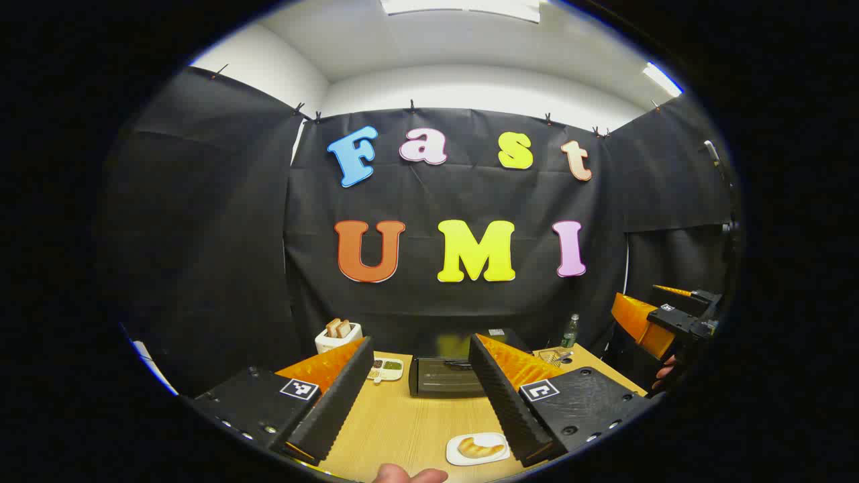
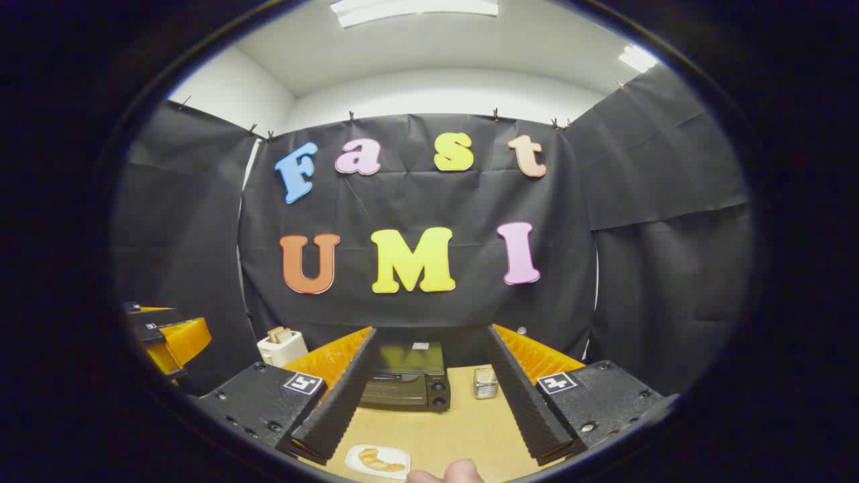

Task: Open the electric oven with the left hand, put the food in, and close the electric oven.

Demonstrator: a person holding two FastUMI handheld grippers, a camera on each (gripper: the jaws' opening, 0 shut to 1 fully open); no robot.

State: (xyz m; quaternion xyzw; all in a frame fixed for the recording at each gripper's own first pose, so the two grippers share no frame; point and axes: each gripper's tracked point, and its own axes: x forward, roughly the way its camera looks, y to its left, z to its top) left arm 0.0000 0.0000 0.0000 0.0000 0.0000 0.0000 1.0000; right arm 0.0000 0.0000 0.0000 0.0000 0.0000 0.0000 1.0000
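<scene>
The black electric oven [image 1: 443,377] stands at the back of the wooden table [image 1: 402,429] with its door closed. A croissant [image 1: 480,447] lies on a small white plate [image 1: 463,459] near the front edge. My left gripper [image 1: 421,343] hovers above the table, open and holding nothing, with the oven seen between its fingers. In the right gripper view the oven [image 2: 406,384] sits ahead and the croissant [image 2: 376,459] is low between the fingers. My right gripper [image 2: 431,332] is open and holds nothing. It also appears at the far right in the left gripper view [image 1: 661,315].
A white toaster [image 1: 337,337] with bread slices stands back left, beside a small divided dish [image 1: 386,367]. A bottle [image 1: 570,330] and a wire holder [image 1: 553,355] are right of the oven. A metal canister [image 2: 484,382] stands beside the oven. Fingers of a hand [image 1: 409,475] show at the bottom.
</scene>
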